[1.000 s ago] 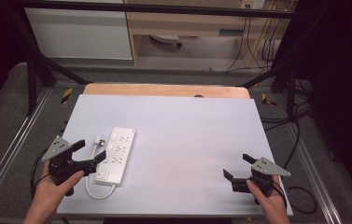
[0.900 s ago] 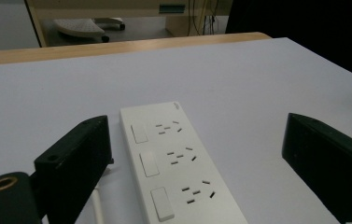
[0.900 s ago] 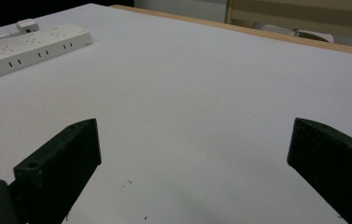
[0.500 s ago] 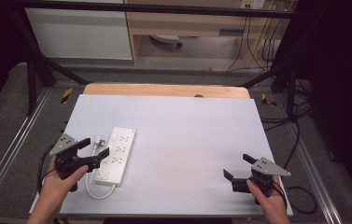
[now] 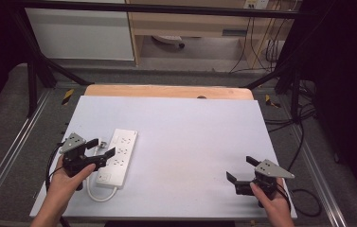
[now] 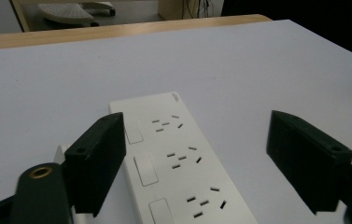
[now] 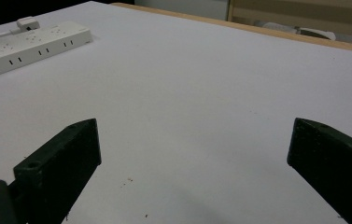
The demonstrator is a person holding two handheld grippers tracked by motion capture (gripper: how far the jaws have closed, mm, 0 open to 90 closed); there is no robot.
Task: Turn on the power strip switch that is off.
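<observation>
Since the earlier frame my left tongs have slid from the bench's left edge toward three o'clock and dipped a little, so their tips now straddle the near half of the white power strip; their jaws have just been closing, yet they are released — the strip sits between them with bare gaps on both sides in the left gripper view. My right tongs have kept their spot.

The power strip lies flat on the pale bench, long axis running roughly twelve to six, at about eight o'clock from the bench's middle. In the left gripper view the power strip runs from near the middle of the view down to its bottom edge, closer to the left jaw, which stands just beside the strip's switch-side edge; whether it touches I cannot tell. The right jaw is well clear of it.

A white cord loops out from the strip's near end at six o'clock, just beside my left hand.

The right tongs rest near the bench's five o'clock corner, released and empty, well apart from the strip — which the right gripper view shows far off as the power strip at ten o'clock.
</observation>
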